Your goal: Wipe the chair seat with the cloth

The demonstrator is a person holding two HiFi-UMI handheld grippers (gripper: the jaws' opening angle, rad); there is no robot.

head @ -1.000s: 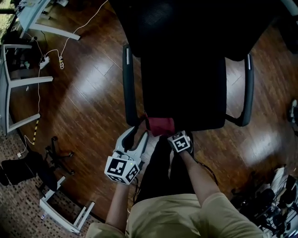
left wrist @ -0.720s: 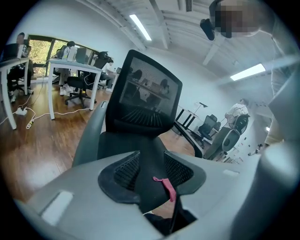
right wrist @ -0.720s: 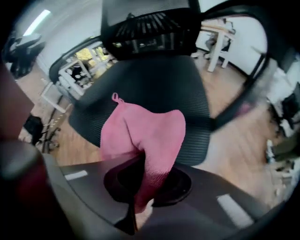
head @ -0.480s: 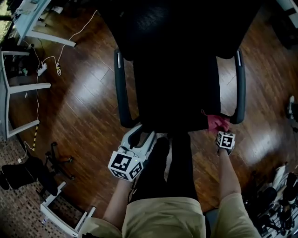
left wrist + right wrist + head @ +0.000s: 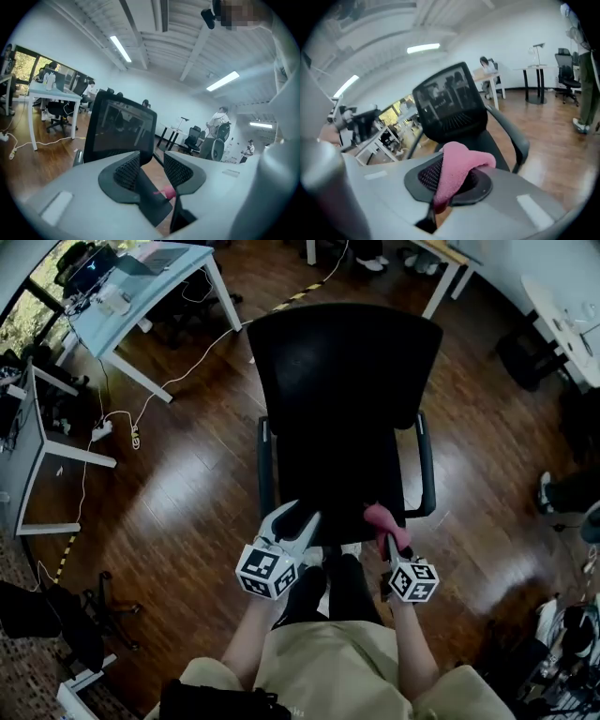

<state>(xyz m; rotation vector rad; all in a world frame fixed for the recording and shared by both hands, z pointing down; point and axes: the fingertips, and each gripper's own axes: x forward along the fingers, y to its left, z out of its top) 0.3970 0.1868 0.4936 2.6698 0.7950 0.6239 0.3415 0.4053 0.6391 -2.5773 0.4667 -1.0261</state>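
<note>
The black office chair stands in front of me, its seat (image 5: pixel 333 470) below the mesh backrest (image 5: pixel 342 362). My right gripper (image 5: pixel 389 538) is shut on a pink cloth (image 5: pixel 382 517) just off the seat's front edge, right of centre. In the right gripper view the cloth (image 5: pixel 457 168) bulges up between the pads of the right gripper (image 5: pixel 451 183), with the seat (image 5: pixel 493 140) beyond. My left gripper (image 5: pixel 292 516) hovers at the seat's front left corner, shut and holding nothing. In the left gripper view the left gripper (image 5: pixel 147 169) points at the backrest (image 5: pixel 122 126).
Two armrests (image 5: pixel 265 465) (image 5: pixel 427 463) flank the seat. My legs and shoes (image 5: pixel 328 582) are right under the grippers. A light desk (image 5: pixel 141 282) stands far left, with a cable and power strip (image 5: pixel 103 427) on the wood floor. People stand in the background (image 5: pixel 220 126).
The right gripper carried the cloth from the seat's front left to its front right corner, then back toward the front edge. The view pulled back and up. The left gripper stayed put.
</note>
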